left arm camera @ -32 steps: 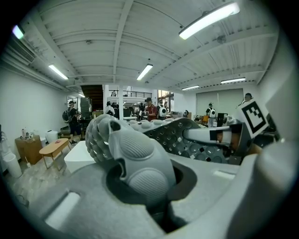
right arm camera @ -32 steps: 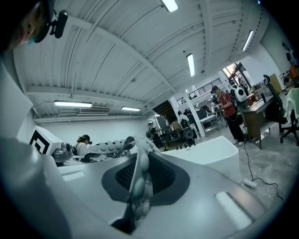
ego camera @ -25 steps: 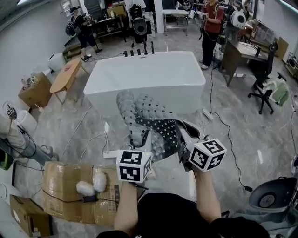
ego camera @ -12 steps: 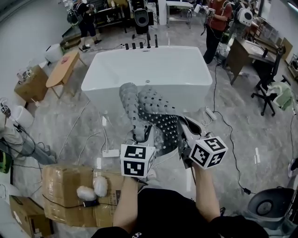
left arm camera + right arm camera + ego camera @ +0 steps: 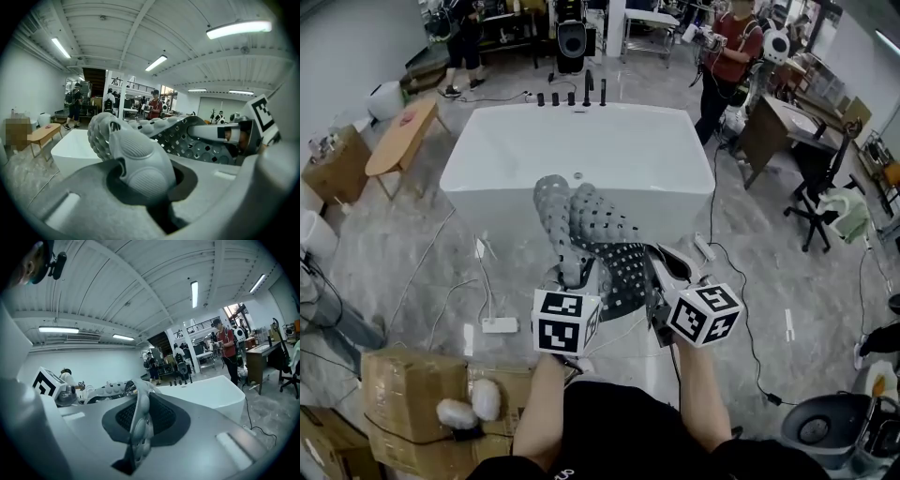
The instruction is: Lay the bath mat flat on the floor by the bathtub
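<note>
A grey bath mat (image 5: pixel 592 236) with rounded bumps and a perforated underside hangs crumpled in the air in front of the white bathtub (image 5: pixel 579 155). My left gripper (image 5: pixel 572 279) is shut on its near left edge, and the mat (image 5: pixel 136 157) bulges between the jaws in the left gripper view. My right gripper (image 5: pixel 654 272) is shut on the near right edge; the mat's rim (image 5: pixel 139 420) stands pinched edge-on in the right gripper view. The far end of the mat droops against the tub's near wall.
A white power strip (image 5: pixel 499 325) with cables lies on the grey floor left of me. Cardboard boxes (image 5: pixel 412 389) sit at the lower left. A wooden bench (image 5: pixel 398 136) stands left of the tub. A desk and office chair (image 5: pixel 820 202) are at right; people stand beyond.
Both grippers, still holding the mat, have shifted slightly left and toward the tub. The head view has swung, so the tub sits lower and more centred.
</note>
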`<action>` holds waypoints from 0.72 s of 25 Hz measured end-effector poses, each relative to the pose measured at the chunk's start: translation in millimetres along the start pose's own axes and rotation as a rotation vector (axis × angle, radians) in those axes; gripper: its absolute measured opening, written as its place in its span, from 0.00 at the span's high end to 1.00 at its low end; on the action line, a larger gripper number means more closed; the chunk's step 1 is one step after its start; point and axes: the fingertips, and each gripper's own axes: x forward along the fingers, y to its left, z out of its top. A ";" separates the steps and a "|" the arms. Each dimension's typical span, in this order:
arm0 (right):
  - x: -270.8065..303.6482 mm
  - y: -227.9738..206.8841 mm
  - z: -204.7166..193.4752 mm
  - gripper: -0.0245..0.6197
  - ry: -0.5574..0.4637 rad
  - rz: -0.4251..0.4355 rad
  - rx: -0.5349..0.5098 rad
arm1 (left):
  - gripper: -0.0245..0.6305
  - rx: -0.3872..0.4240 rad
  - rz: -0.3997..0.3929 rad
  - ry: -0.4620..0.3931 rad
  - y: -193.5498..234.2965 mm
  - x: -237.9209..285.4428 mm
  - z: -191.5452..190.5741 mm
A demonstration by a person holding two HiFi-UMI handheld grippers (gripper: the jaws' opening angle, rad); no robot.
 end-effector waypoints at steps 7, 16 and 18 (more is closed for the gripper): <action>49.6 14.7 -5.8 0.93 0.018 0.014 0.010 | 0.90 -0.009 0.013 0.006 48.9 8.7 4.2; 77.9 27.8 -8.5 0.93 0.056 0.015 0.005 | 0.90 -0.064 0.013 0.024 81.8 9.0 -1.4; 82.9 30.9 -7.6 0.93 0.054 0.021 -0.005 | 0.90 -0.072 0.014 0.014 86.9 8.4 -1.3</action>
